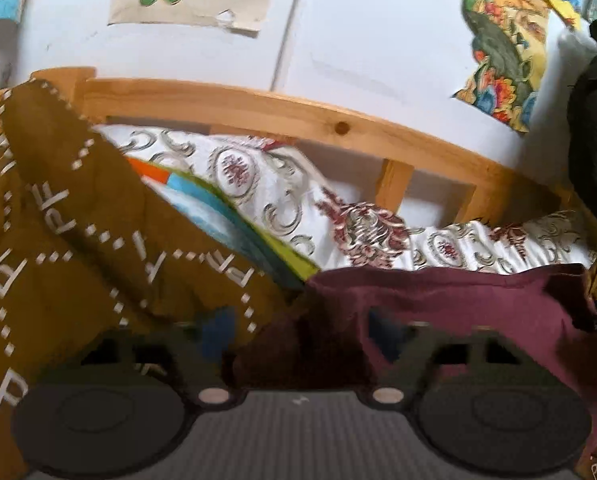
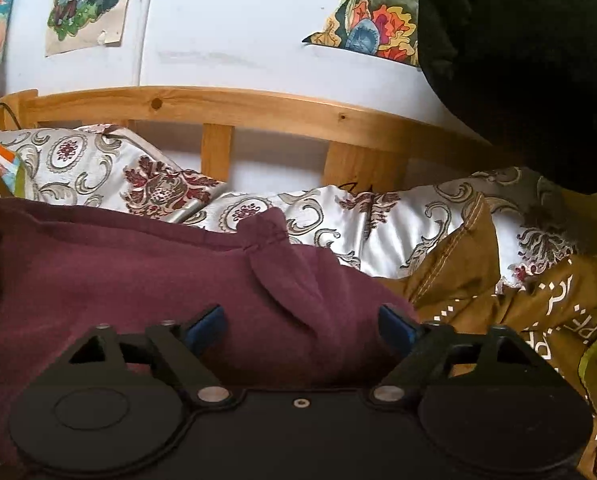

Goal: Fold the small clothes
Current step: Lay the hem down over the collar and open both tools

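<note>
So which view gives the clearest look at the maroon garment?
The right wrist view: the maroon garment fills the foreground, sharp, with its folds and a seam visible, between the open right claw fingers. The left wrist view shows only a blurred stretch of it, partly hidden behind the left claw.

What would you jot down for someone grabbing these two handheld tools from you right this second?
Left tool: fingers apart, maroon garment bunched between them; the grip is unclear in the blur.
Right tool: open, fingers straddling the same maroon garment, not clamped.
The garment lies crumpled on the brown lettered blanket, in front of the patterned pillows and wooden headboard.
Done: no neat fold visible.
Left: probably spread it flat, then fold it.
</note>
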### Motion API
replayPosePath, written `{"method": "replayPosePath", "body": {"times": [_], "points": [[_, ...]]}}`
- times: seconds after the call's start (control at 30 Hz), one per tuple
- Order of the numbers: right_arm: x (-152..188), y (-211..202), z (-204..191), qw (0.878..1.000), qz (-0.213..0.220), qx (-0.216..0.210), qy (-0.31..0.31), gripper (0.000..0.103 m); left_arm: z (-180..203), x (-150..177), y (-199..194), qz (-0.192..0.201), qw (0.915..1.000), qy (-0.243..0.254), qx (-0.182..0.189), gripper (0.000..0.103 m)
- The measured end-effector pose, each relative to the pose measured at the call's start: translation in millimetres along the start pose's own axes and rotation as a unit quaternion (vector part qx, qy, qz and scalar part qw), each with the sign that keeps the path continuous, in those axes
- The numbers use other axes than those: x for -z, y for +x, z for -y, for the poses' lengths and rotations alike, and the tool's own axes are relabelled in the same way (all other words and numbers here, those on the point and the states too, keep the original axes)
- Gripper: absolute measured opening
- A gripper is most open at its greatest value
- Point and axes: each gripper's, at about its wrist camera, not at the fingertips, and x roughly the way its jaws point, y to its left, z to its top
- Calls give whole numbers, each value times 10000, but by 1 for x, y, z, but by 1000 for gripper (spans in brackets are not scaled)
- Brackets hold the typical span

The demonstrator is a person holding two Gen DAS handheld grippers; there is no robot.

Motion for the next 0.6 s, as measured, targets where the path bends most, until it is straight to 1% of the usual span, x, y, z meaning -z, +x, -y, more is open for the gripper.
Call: {"method": "replayPosePath", "body": {"times": [0.03,0.07,0.1,0.13,0.17,0.27,0.33,0.4,0.5,0.6], "points": [[-2,2,1,10000,-1,41,16,74,3,-2,3,-39,9999,124,60,34],[-3,4,1,9999,13,135,32,67,6,-4,5,-83,9997,226,86,19],[-5,7,2,9997,17,228,56,61,8,-6,7,-67,9996,282,76,15],[-6,9,3,9995,8,292,106,45,10,-6,6,-11,9995,289,83,11],[-7,12,5,9993,-3,319,187,24,11,-7,6,24,9995,305,111,8],[-9,16,13,9981,2,350,504,9,14,-9,3,146,9993,352,56,7],[-10,13,16,9973,70,405,614,8,13,-11,3,167,9994,308,19,7],[-11,12,18,9965,122,467,689,8,11,-12,8,61,9997,223,-36,7],[-9,18,20,9966,14,507,645,8,6,-12,15,-97,9999,106,-93,7],[-7,21,17,9968,-2,541,583,10,6,-13,14,-131,9998,115,-100,8]]}}
